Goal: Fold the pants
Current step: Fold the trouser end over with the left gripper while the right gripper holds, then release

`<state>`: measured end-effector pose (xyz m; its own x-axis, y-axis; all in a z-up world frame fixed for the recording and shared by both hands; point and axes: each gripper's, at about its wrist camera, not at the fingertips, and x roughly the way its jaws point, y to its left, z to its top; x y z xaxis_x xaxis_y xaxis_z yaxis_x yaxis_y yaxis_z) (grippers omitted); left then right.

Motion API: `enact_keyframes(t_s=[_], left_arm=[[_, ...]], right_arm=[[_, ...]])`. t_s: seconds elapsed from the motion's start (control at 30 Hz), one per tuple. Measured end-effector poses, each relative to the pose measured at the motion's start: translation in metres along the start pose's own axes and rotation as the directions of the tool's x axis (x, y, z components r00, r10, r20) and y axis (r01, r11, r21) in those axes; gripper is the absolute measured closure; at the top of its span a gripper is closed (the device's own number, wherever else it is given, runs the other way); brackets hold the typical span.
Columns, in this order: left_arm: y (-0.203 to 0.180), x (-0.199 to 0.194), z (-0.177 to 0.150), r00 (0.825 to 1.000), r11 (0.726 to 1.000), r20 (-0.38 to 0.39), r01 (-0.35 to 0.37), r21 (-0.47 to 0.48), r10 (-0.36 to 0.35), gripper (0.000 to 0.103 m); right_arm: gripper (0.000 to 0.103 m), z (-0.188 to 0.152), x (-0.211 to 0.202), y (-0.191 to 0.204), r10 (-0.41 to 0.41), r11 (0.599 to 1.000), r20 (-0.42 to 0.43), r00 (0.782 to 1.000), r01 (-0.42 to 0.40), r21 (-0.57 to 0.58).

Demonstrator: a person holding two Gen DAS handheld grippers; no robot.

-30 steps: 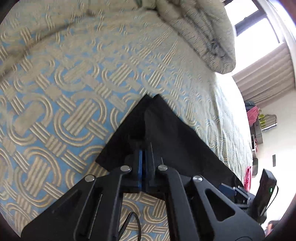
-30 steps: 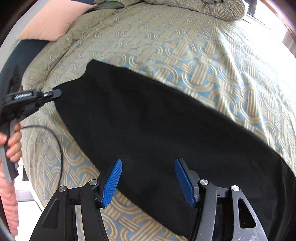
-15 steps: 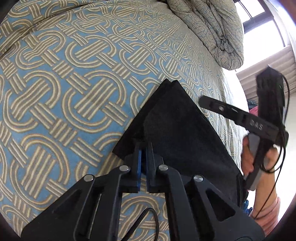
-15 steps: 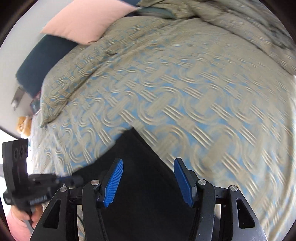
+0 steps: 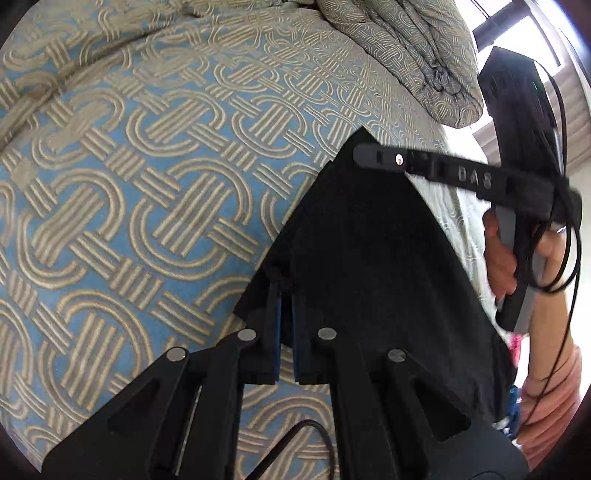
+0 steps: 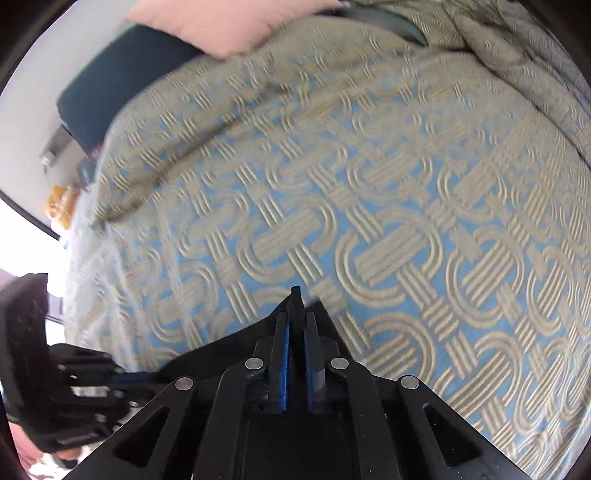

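Black pants (image 5: pixel 369 258) lie folded on a blue and beige patterned bedspread (image 5: pixel 147 184). My left gripper (image 5: pixel 286 295) is shut on the near corner of the pants. My right gripper (image 6: pixel 297 314) is shut on the other corner of the pants (image 6: pixel 236 347); it shows in the left wrist view (image 5: pixel 369 155) at the fabric's far tip, held by a hand. The left gripper shows in the right wrist view (image 6: pixel 122 376) at lower left, on the same edge.
A bunched duvet (image 5: pixel 413 48) lies at the far side of the bed. A pink pillow (image 6: pixel 221 22) and dark headboard (image 6: pixel 122 77) are at the bed's head. A bright window (image 5: pixel 524 26) is beyond the bed's right edge.
My right gripper has swung over to the pants' corner and shut on it; it was open before. My left gripper has stayed shut on its corner and lifted slightly.
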<state>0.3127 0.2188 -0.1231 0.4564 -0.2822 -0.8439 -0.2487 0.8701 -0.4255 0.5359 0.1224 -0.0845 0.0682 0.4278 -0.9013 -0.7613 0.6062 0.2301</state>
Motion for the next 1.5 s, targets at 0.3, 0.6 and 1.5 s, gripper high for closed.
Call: enact_keyframes(t_s=[0.3,0.6,1.5], left_arm=[[0.0,-0.001,0.0,0.998,0.999,-0.023,-0.054,-0.003,0.054,0.097],[0.0,-0.003,0.015,0.999,0.999,0.022,-0.038,-0.033,0.039,0.041],[-0.012,-0.01,0.012,0.986,0.986,0.042,-0.161,0.042,0.16,0.06]], right_arm=[[0.057,0.0,0.001,-0.037,-0.026,0.977,0.006,1.0,0.024,0.211],[0.047,-0.111,-0.109,-0.074,-0.186,0.932,-0.068,0.98,0.198,0.303],[0.047,-0.187,-0.098,-0.053,-0.18,0.893,-0.055,0.982,0.187,0.409]])
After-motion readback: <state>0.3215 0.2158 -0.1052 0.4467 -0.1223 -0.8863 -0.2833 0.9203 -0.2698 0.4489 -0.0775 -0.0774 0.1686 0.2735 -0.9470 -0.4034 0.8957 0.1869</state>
